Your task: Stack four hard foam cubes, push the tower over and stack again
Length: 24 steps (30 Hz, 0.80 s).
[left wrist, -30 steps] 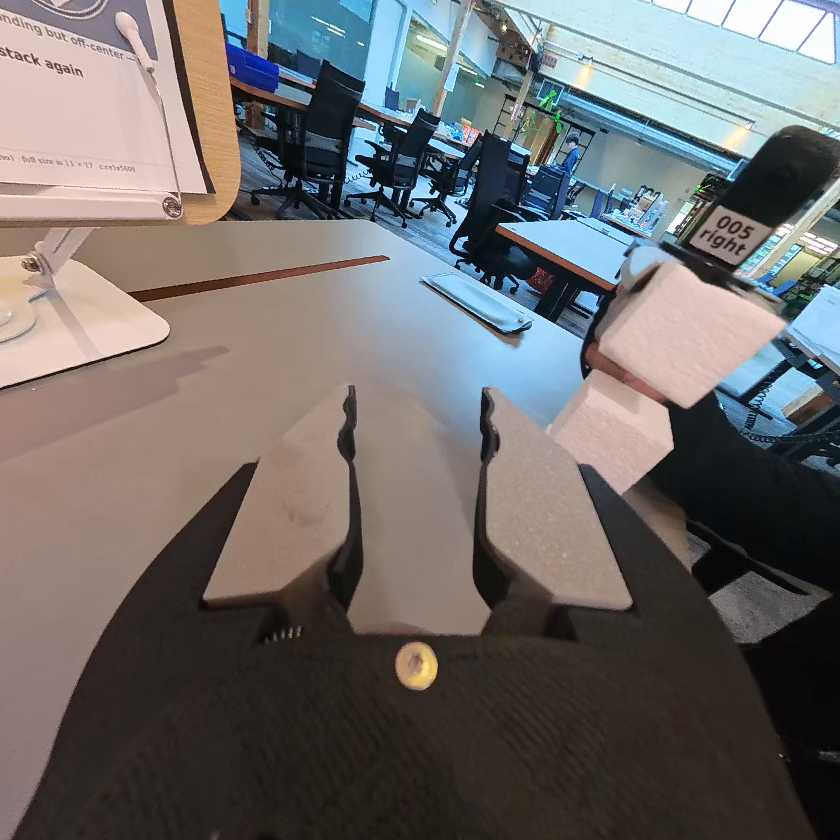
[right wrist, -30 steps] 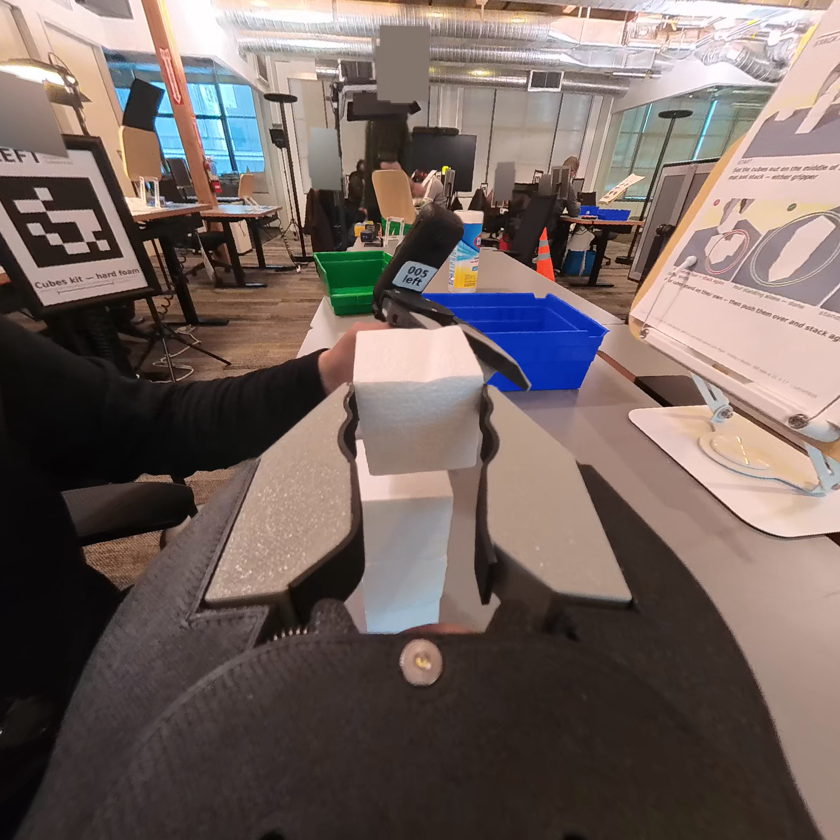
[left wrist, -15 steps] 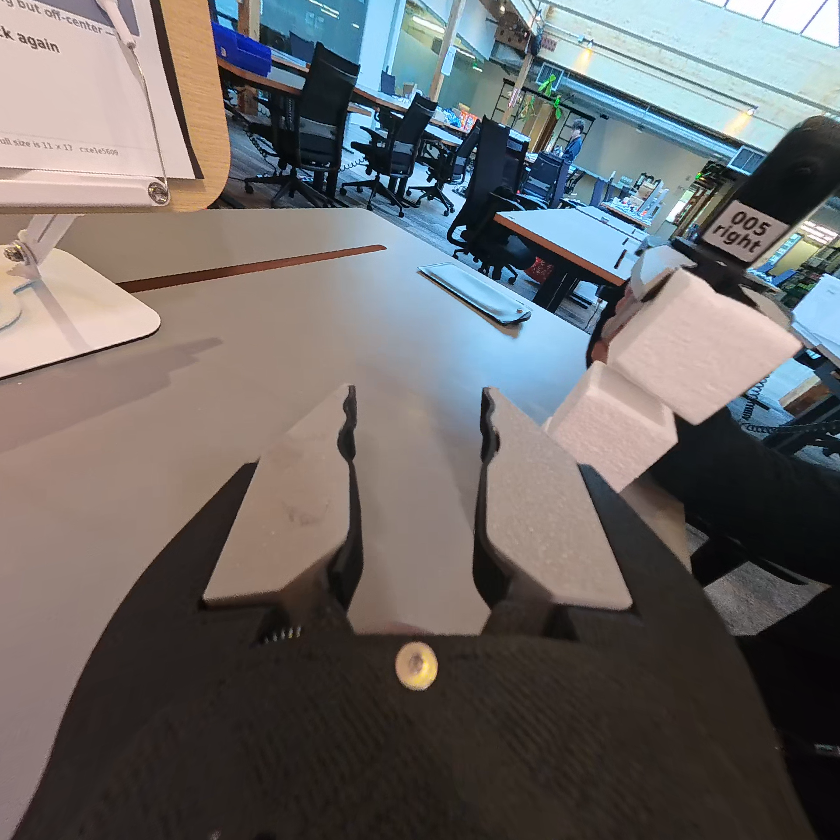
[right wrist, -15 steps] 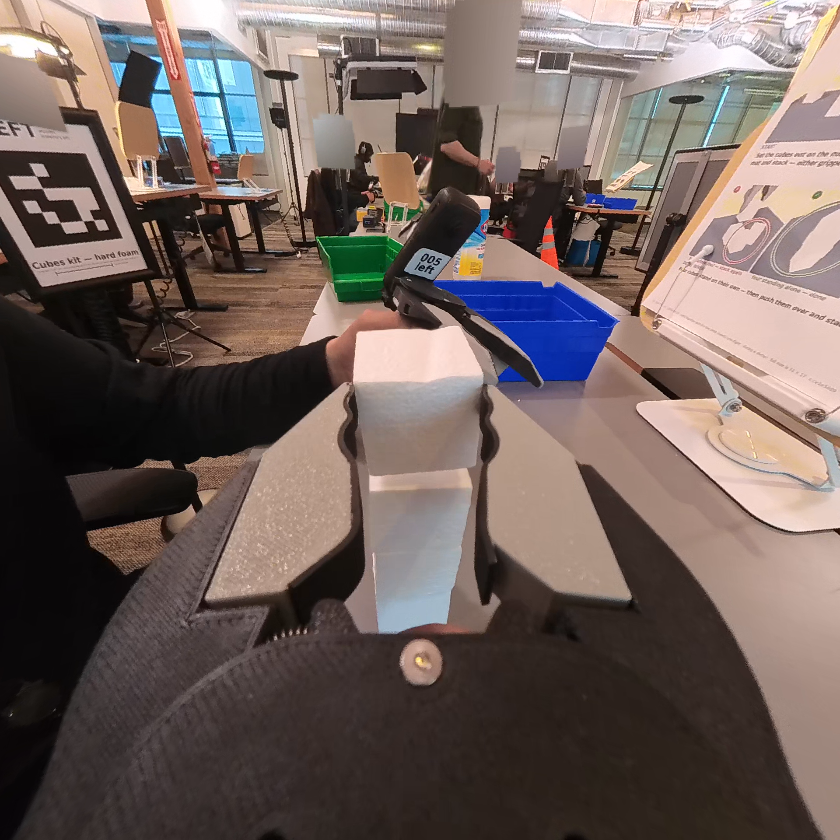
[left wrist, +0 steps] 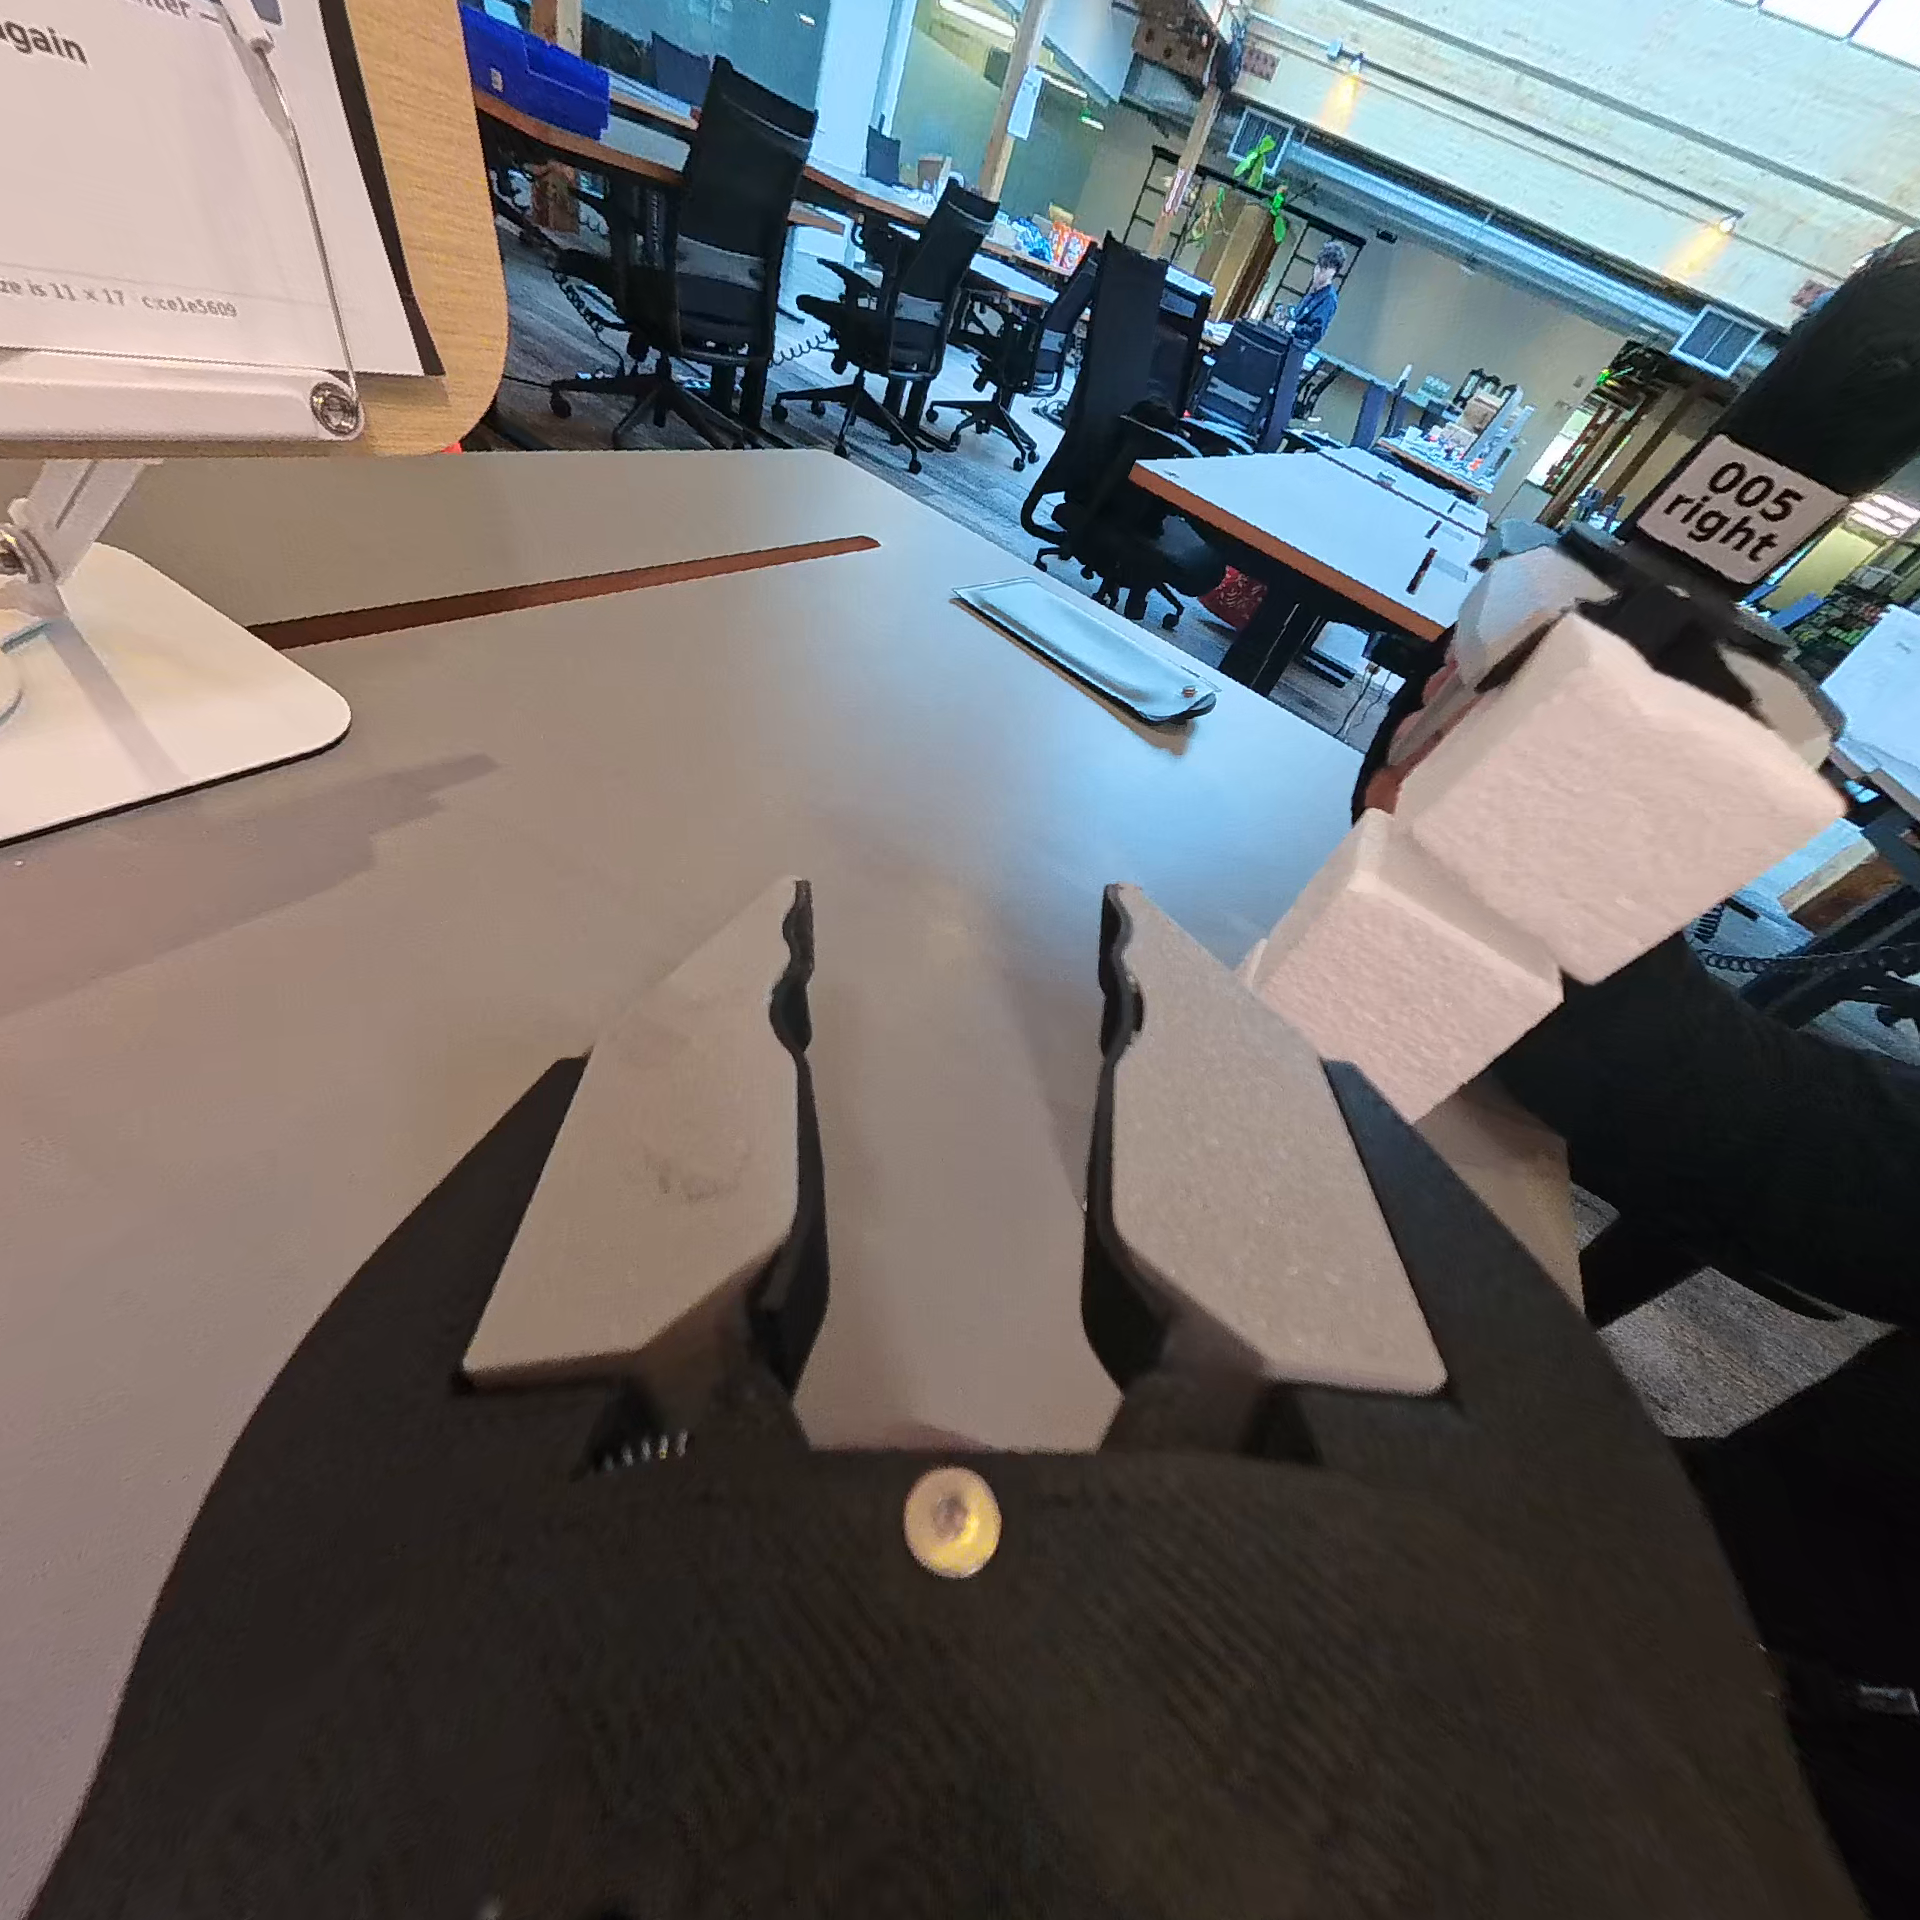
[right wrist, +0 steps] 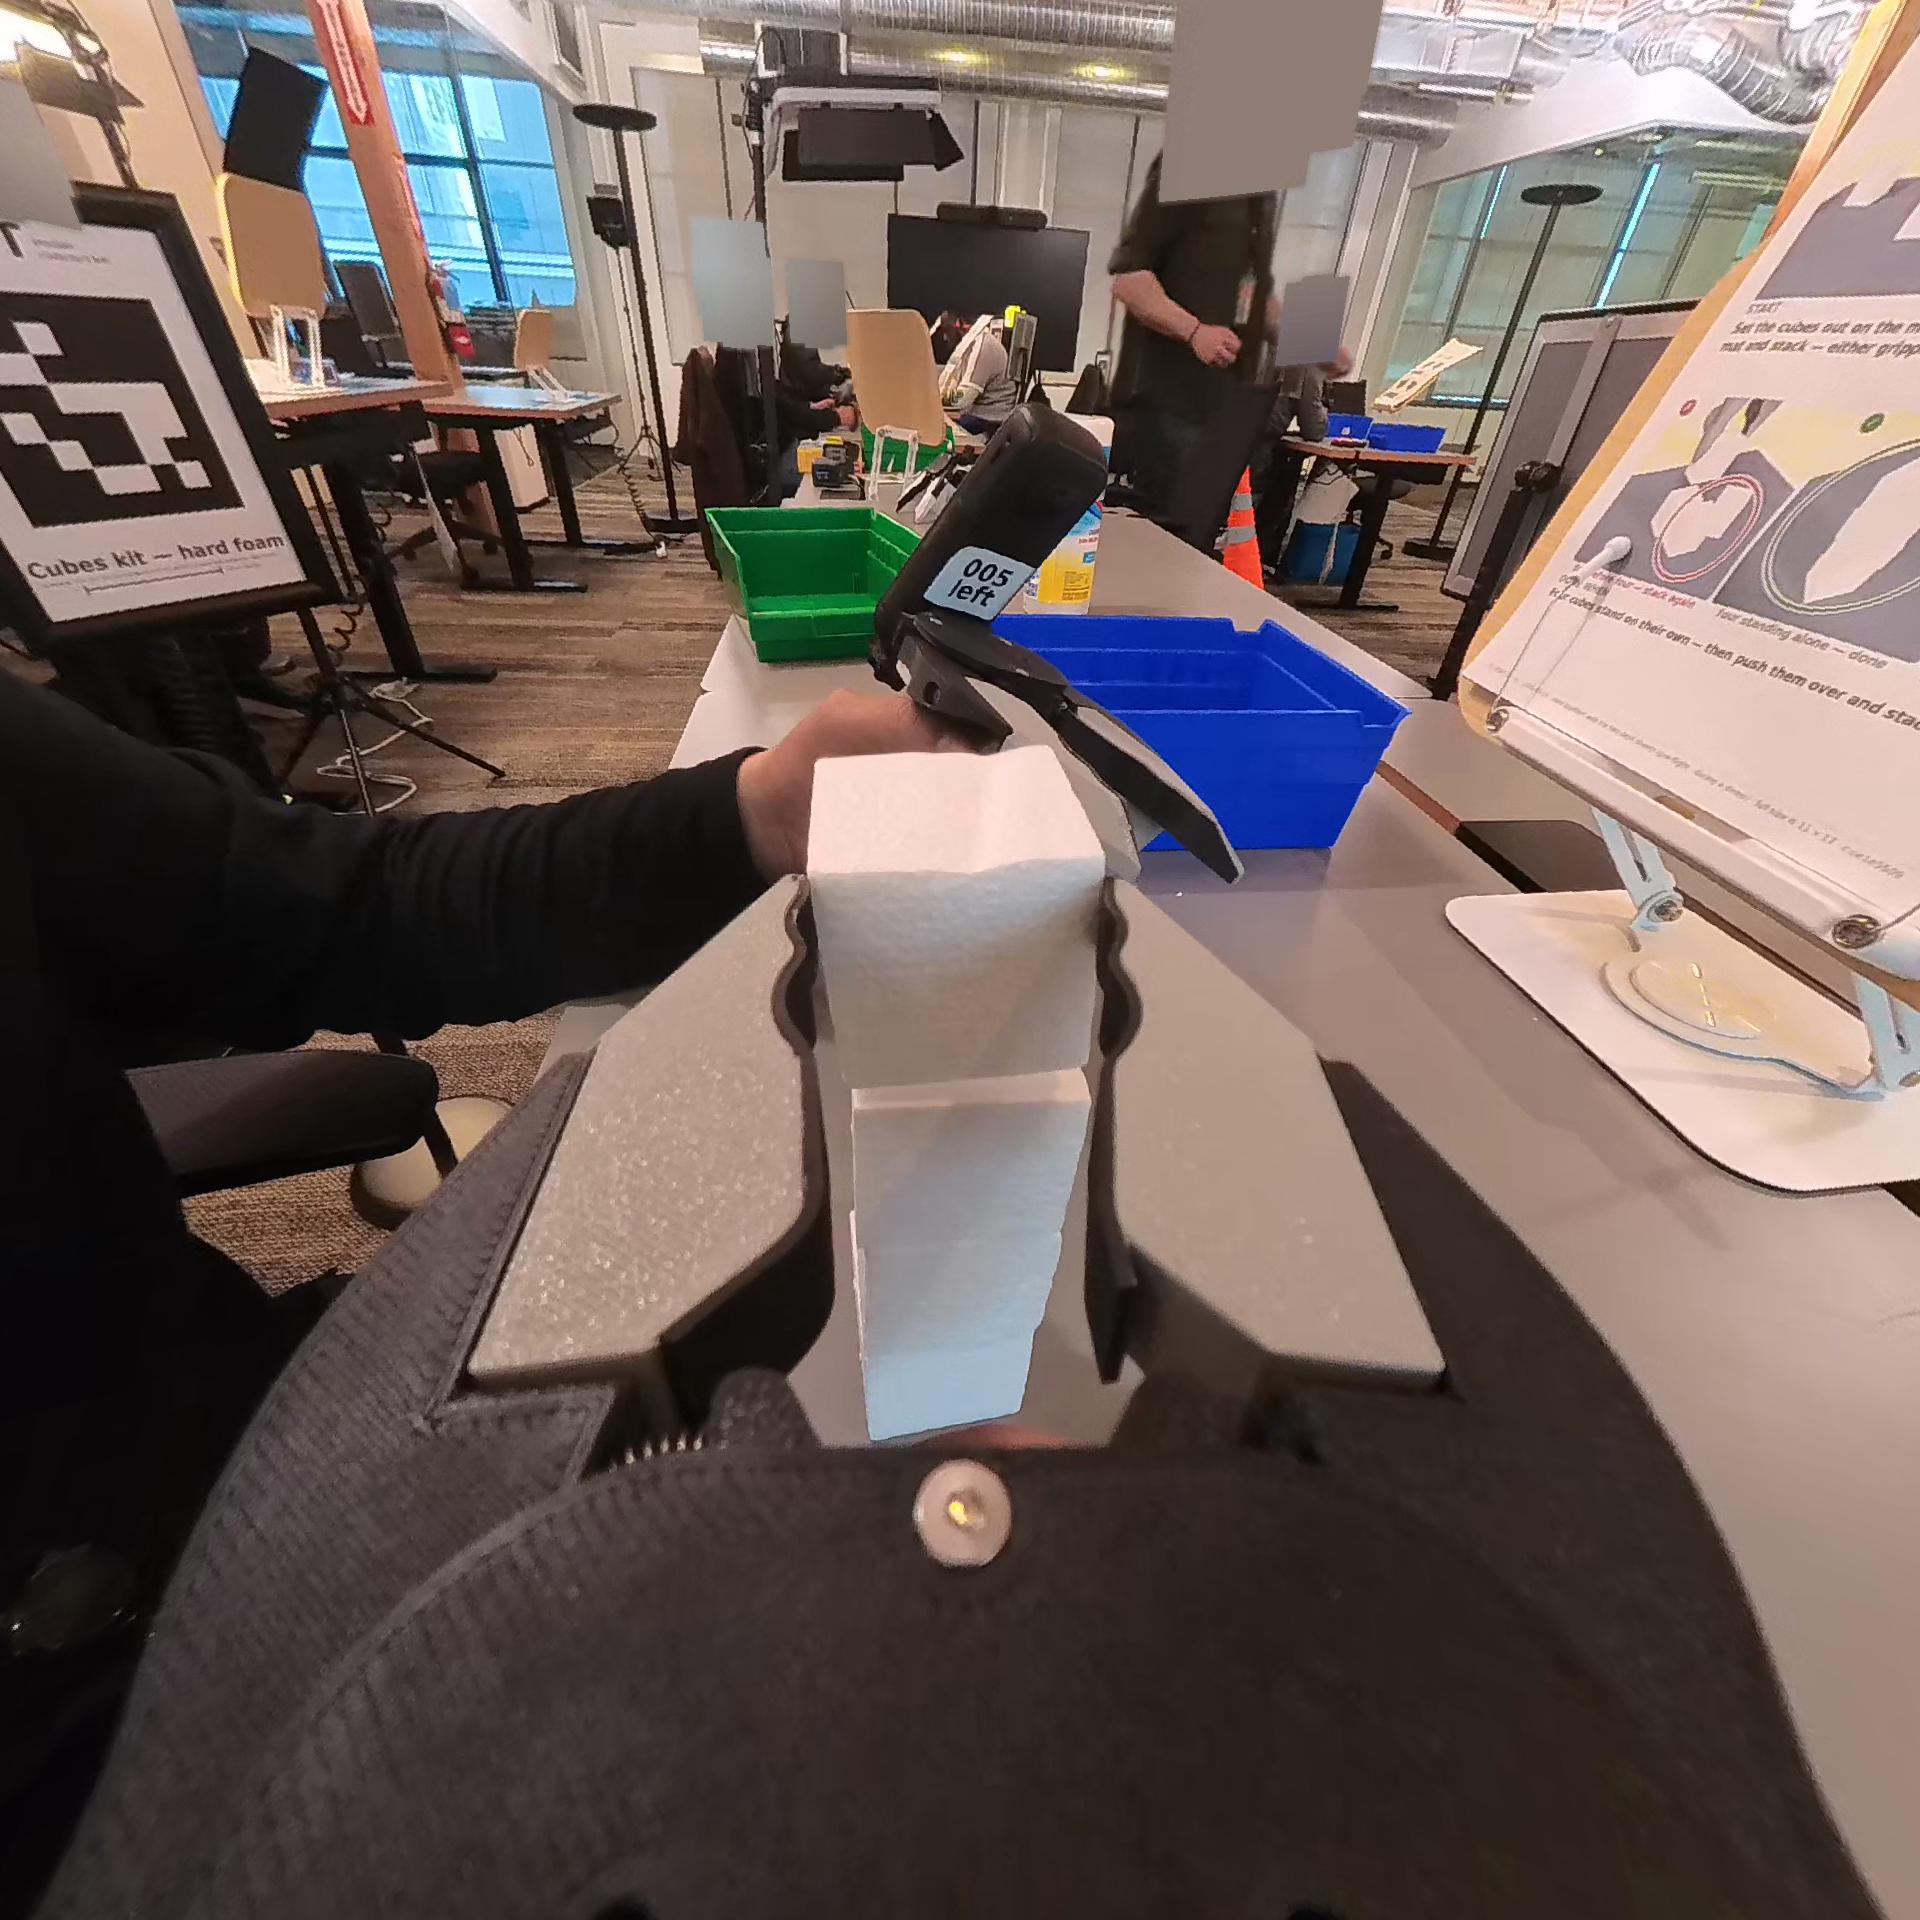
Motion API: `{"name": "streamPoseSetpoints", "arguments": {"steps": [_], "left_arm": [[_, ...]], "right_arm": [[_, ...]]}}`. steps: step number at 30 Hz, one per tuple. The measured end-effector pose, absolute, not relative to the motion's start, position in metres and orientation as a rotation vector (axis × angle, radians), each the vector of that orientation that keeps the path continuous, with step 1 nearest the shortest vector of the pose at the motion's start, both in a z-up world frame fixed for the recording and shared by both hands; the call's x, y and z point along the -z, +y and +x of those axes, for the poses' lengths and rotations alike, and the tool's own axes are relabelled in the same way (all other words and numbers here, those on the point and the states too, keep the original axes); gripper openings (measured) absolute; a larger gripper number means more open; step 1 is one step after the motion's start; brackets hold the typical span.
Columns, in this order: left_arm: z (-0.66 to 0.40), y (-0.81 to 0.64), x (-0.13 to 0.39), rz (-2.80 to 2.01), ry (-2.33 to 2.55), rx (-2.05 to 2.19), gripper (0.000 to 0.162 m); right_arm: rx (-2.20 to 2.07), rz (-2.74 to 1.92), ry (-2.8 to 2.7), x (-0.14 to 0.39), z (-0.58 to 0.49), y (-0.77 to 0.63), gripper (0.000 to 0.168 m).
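My right gripper (right wrist: 954, 914) is shut on a white foam cube (right wrist: 951, 966) and holds it directly over a short stack of white foam cubes (right wrist: 951, 1268) on the grey table (right wrist: 1455, 1299). The held cube sits on or just above the stack's top; I cannot tell if they touch. In the left wrist view the held cube (left wrist: 1610, 800) and the stack (left wrist: 1392, 997) show at the right, near the table's edge. My left gripper (left wrist: 956, 935) is open and empty, low over the bare table (left wrist: 727, 748), left of the stack. It also shows in the right wrist view (right wrist: 1153, 831).
A white document stand with a sheet stands on the table (left wrist: 156, 675), also in the right wrist view (right wrist: 1683, 987). A blue bin (right wrist: 1226, 717) and a green bin (right wrist: 810, 571) sit farther along. A flat cable cover (left wrist: 1081, 649) lies in the table top.
My right gripper has brought the held cube down and squared it over the stack. My left gripper has stayed open and drifted slightly, with the document stand sliding left in its view.
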<state>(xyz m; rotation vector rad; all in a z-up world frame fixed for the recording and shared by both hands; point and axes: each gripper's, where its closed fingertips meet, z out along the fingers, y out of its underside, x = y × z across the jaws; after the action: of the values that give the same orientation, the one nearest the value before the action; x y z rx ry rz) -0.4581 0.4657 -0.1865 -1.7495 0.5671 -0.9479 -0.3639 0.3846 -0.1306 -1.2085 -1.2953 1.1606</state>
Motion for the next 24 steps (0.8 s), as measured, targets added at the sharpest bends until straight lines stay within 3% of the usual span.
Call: {"name": "streamPoseSetpoints", "arguments": {"steps": [24], "left_arm": [[-0.4557,0.4641,0.1864,-1.751,0.575,0.954,0.054]], "right_arm": [[-1.173,-1.229,-1.299,0.1358,-0.3655,0.3863,0.052]]}}
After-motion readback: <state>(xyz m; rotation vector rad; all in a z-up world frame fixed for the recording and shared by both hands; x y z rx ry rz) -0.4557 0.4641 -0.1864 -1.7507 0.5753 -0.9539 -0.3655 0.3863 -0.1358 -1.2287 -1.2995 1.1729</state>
